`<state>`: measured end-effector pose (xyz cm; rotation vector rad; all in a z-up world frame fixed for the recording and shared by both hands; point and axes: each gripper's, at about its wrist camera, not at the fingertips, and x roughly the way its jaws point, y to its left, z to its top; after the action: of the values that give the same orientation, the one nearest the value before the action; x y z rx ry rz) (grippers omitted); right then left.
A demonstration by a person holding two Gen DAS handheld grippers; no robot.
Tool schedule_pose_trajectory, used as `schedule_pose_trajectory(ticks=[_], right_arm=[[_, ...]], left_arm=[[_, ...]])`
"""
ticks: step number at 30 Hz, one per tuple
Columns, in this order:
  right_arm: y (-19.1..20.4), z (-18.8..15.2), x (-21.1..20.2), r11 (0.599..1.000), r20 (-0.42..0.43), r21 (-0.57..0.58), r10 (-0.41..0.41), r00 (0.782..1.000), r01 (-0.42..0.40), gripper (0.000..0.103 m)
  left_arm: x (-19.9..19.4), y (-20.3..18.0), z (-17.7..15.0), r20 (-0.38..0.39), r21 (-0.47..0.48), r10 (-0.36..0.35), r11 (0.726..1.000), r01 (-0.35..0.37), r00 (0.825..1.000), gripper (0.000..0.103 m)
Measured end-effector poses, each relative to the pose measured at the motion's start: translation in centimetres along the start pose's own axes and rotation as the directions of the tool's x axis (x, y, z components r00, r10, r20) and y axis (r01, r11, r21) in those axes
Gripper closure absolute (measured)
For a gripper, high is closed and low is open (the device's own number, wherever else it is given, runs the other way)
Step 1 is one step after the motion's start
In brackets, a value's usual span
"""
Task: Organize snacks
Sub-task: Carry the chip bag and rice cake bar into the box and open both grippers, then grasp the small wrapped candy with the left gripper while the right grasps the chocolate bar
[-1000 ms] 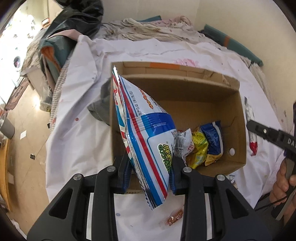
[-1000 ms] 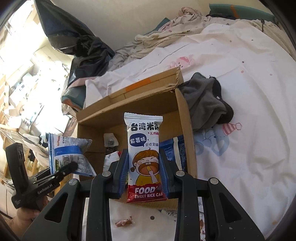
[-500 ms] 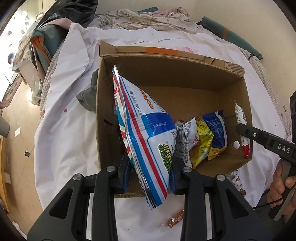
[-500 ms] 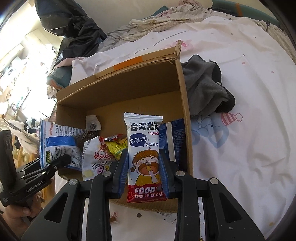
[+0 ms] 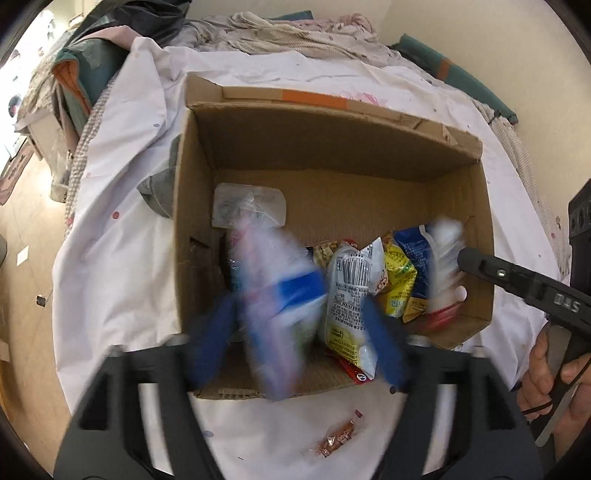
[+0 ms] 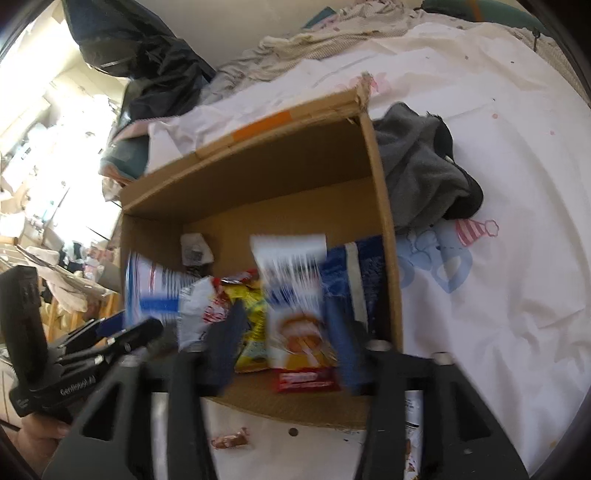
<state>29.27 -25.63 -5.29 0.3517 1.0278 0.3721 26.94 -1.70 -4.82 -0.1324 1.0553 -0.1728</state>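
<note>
Both grippers' jaws have just been opening. The left gripper [image 5: 295,336] stands spread, a blurred blue-and-white chip bag [image 5: 275,299] loose between its pads, inside the cardboard box [image 5: 332,140] near its left wall. The right gripper [image 6: 284,339] is spread too, the rice cake packet [image 6: 295,306] free among packets by the right wall. A grey cloth [image 6: 421,166] lies on the bed [image 6: 498,295] against the box; a small candy [image 5: 338,437] sits before its near edge.

Support surface is a bed [image 5: 122,206] covered by a white sheet [image 6: 498,155] with small printed figures. Directly on the sheet: an open cardboard box [image 5: 332,144], a crumpled grey garment [image 6: 421,170] touching the box's side wall, and a small wrapped candy [image 5: 338,437] just in front of the box. Rumpled bedding [image 5: 295,33] lies piled along the far edge.
</note>
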Motion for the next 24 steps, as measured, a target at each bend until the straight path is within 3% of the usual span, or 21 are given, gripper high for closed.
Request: schedule_pose_trajectory(ticks=[8, 18, 24], right_arm=[[-0.4, 0.3, -0.9, 1.000, 0.026, 0.021, 0.002, 1.000, -0.002, 0.028], [-0.6, 0.4, -1.6, 0.999, 0.042, 0.032, 0.005, 0.999, -0.006, 0.028], [-1.1, 0.2, -3.8, 0.999, 0.083, 0.040, 0.010, 0.996, -0.013, 0.028]], left_arm=[[-3.3, 0.3, 0.5, 0.127, -0.005, 0.041, 0.999, -0.041, 0.991, 0.021], [-3.4, 2.1, 0.3, 0.116, -0.087, 0.045, 0.996, -0.035, 0.992, 0.021], [-4.9, 2.2, -0.3, 0.167, -0.094, 0.066, 0.994, -0.051, 0.984, 0.021]])
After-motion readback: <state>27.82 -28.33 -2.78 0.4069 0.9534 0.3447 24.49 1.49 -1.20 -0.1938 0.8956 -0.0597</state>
